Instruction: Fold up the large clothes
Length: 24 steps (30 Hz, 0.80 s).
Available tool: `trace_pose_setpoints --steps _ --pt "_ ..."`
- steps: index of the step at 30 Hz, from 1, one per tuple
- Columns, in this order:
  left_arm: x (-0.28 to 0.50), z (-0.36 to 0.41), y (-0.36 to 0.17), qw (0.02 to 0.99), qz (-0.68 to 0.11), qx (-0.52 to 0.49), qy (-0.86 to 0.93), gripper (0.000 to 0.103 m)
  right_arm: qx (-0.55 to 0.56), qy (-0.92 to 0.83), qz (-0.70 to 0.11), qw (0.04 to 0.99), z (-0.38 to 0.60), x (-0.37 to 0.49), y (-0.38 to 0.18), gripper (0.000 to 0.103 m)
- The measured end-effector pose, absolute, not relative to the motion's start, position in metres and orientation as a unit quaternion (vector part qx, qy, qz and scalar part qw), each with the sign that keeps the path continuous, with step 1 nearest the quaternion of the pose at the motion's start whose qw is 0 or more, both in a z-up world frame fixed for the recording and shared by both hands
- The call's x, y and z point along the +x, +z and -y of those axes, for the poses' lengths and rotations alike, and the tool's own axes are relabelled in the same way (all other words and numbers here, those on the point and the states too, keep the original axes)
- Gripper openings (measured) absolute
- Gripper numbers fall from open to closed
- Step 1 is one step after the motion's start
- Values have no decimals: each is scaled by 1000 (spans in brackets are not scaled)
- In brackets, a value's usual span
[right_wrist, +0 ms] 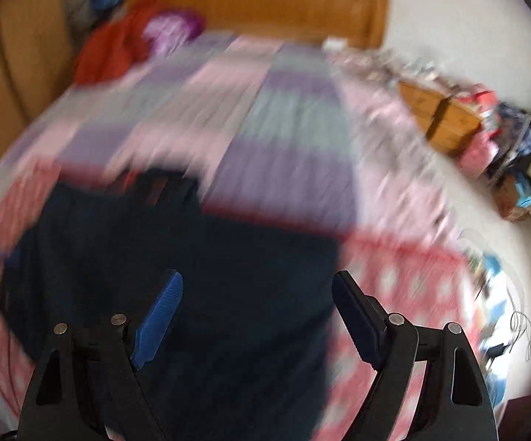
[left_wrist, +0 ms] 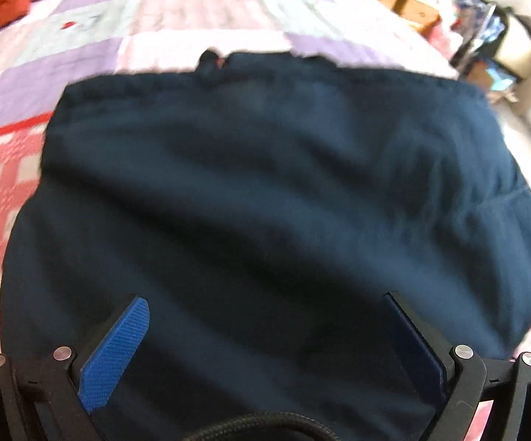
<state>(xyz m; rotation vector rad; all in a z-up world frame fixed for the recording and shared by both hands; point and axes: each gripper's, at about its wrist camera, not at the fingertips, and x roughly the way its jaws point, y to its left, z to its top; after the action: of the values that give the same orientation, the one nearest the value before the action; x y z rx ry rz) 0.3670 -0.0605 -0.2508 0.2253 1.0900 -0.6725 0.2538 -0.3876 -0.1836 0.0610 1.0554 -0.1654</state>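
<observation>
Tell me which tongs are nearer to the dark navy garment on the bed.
Left, it seems. The left tongs hang open low over the navy garment, which fills their view. The right tongs, also open, look higher, over its right edge.

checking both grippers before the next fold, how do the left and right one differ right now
The left gripper hangs over the middle of the navy garment, with dark cloth behind both fingers; the right gripper sits at the garment's right edge, its right finger over the pink patterned bedspread. The left view is fairly sharp, the right view badly motion-blurred. Both are open, holding nothing, with blue-padded fingers.
</observation>
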Motion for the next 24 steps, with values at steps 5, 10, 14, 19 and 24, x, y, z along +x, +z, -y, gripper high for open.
trace_pose_setpoints --steps 5,10,14,19,24 --pt "393 66 -300 799 -526 108 -270 103 36 -93 -575 812 334 254 -281 87" --pt "449 112 -304 817 -491 139 -269 103 31 -134 -559 817 365 342 -304 103" --pt "491 133 -297 821 -482 134 -274 103 48 -147 -548 822 392 389 -300 103" --pt "502 124 -273 835 -476 82 -264 103 44 -143 -510 847 388 375 -275 101" --pt "460 117 -258 849 -434 80 -289 103 6 -86 -465 881 328 338 -252 100"
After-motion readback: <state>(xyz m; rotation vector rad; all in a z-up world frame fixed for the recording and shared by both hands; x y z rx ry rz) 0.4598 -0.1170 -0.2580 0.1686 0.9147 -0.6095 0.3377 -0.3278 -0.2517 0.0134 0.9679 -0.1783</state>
